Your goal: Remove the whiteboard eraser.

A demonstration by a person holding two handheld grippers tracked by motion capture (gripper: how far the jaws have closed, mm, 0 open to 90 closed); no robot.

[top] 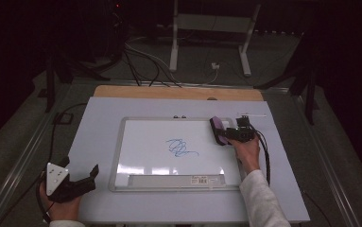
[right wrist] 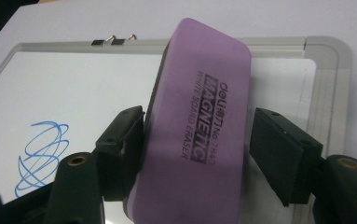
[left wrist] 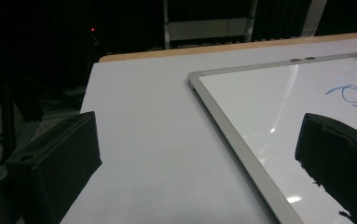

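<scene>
A purple eraser [right wrist: 197,130] sits between the jaws of the right gripper [right wrist: 197,154], printed "deli No.7840", "MAGNETIC" and "WHITE BOARD ERASER"; the left jaw presses its side, the right jaw stands slightly apart; it hangs over the far right corner of the whiteboard [top: 145,161]; a blue scribble [top: 181,147] marks the board's middle, and a barcode label [top: 201,179] sits on its near tray; the left gripper [top: 81,179] rests wide and empty at the counter's [top: 98,118] near left edge.
</scene>
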